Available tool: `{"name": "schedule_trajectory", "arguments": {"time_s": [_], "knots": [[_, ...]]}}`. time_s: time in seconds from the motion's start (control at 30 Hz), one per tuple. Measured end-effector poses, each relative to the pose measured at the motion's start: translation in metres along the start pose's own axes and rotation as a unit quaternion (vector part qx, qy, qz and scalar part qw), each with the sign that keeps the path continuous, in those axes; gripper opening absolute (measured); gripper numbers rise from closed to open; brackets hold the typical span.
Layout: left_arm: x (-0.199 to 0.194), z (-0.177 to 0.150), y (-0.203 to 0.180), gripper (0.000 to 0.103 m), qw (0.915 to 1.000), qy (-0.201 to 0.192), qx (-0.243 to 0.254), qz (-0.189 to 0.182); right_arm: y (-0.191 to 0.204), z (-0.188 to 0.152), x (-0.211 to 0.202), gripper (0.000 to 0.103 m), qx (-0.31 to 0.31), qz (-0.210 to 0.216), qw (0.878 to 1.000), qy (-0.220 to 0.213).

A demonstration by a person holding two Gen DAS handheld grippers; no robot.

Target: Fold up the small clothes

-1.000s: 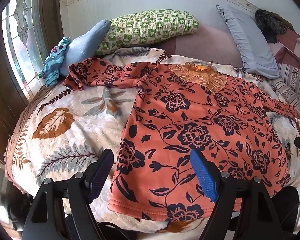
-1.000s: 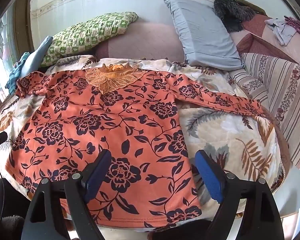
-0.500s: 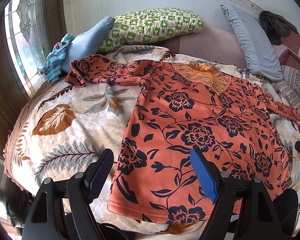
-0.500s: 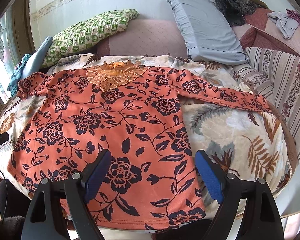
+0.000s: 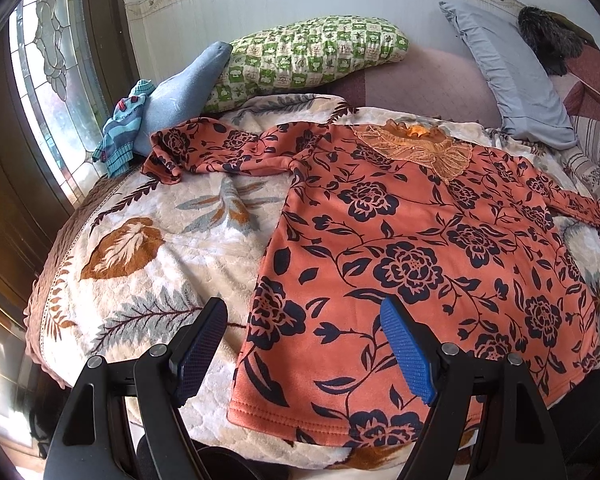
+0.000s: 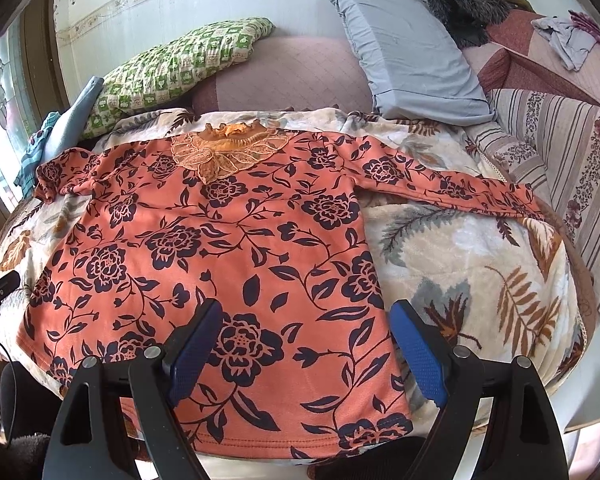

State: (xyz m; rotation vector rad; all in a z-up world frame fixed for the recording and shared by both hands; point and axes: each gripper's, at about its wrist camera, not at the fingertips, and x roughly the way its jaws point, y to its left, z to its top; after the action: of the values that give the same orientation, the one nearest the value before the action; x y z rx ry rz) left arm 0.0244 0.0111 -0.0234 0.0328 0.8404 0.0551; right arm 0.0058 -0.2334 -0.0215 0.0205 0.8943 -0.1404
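A leaf-patterned blanket (image 5: 148,280) is covering the bed and filling most of what lies ahead of both grippers. On it an orange floral top (image 5: 400,264) is lying flat and face up, its lace collar (image 6: 224,152) pointing away from the grippers and its hem nearest them. In the left wrist view the top is sitting ahead and to the right of the left gripper (image 5: 304,354), with its lower left corner lying below the gap between the fingers. In the right wrist view it is spreading ahead and to the left of the right gripper (image 6: 308,354), with its lower right corner lying under that gripper's span. One sleeve (image 6: 452,190) is stretching out flat beyond the right gripper towards the right, while the other sleeve (image 5: 220,152) is reaching left beyond the left gripper, its cuff bunching up.

Far ahead, a grey pillow (image 6: 412,60) and a green checked pillow (image 5: 312,52) are leaning against the wall, and a small striped blue garment (image 5: 120,136) is lying by the window, far left of the left gripper.

Both grippers are hovering above the hem with their jaws spread wide, holding nothing; their blue pads (image 5: 408,354) are not pressing on the cloth.
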Motion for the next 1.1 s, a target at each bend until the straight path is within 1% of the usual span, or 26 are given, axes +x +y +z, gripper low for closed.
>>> {"name": "schedule_trajectory", "arguments": {"time_s": [0.5,1.1], "knots": [[-0.001,0.006,-0.001,0.079,0.9999,0.003,0.006,0.012,-0.002,-0.003,0.005,0.087,0.008,0.003,1.000,0.010],[-0.007,0.007,-0.007,0.079,0.9996,0.004,0.028,0.001,-0.008,-0.006,0.012,0.087,0.018,0.007,1.000,0.022]]}}
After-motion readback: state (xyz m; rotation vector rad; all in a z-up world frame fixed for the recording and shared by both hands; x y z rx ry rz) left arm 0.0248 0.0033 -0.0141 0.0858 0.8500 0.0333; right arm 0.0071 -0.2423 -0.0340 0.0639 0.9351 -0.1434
